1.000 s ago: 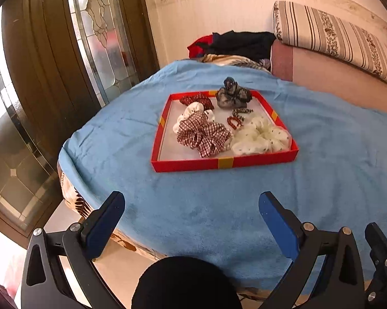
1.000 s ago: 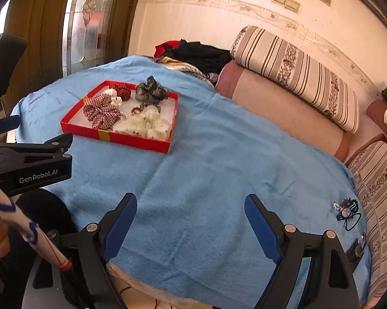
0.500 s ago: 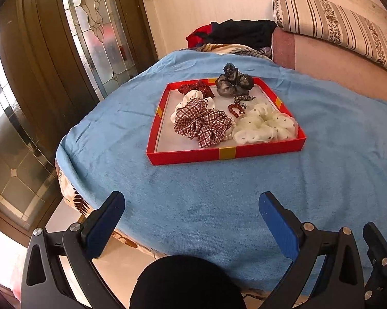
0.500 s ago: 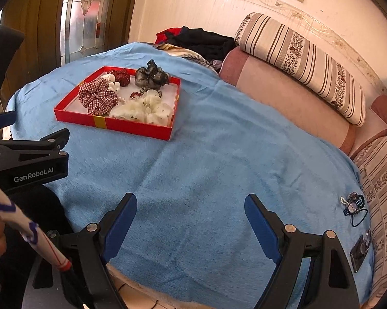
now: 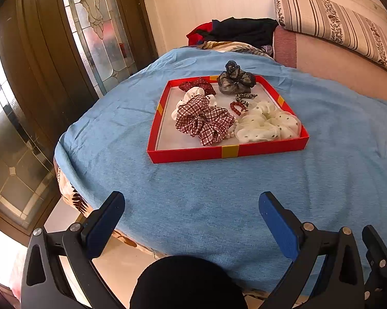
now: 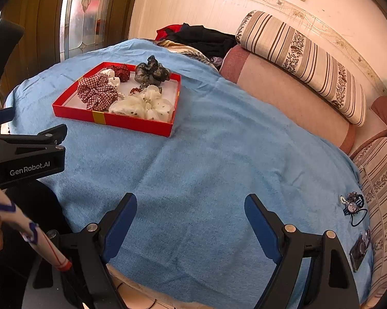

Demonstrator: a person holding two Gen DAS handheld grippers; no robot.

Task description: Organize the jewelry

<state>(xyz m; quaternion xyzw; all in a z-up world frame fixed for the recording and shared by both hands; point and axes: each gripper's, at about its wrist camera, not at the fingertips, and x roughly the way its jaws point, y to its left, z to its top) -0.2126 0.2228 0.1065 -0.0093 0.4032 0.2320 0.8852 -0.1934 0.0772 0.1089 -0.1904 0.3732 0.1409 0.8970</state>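
A red tray (image 5: 229, 152) with yellow bands on its walls sits on a blue blanket (image 5: 209, 200) spread over a bed, toward the blanket's far left corner, near the stained-glass door (image 5: 95, 25). Inside it lie several hair pieces: a red-and-white checked scrunchie (image 5: 203, 119) near the front wall, a cream dotted scrunchie (image 5: 267, 125) in the front right corner, a white scrunchie (image 5: 193, 95) partly under the checked one, a dark red dotted scrunchie (image 5: 197, 85) and a grey gauzy scrunchie (image 5: 234, 78) along the back wall, and a small red bead bracelet (image 5: 236, 106) between the grey and cream ones.

The left gripper (image 5: 191, 206) hangs over the near edge of the blanket with its blue-padded jaws spread wide and nothing between them. The right gripper (image 6: 191, 208) is likewise released, jaws wide apart over bare blanket (well short of the tray).

At the blanket's right edge, far from the tray, lie a blue hair tie with a jewelled ornament (image 6: 353, 206) and, just nearer, a small dark rectangular clip (image 6: 359, 251). A striped bolster (image 6: 304, 61) runs along the wall.
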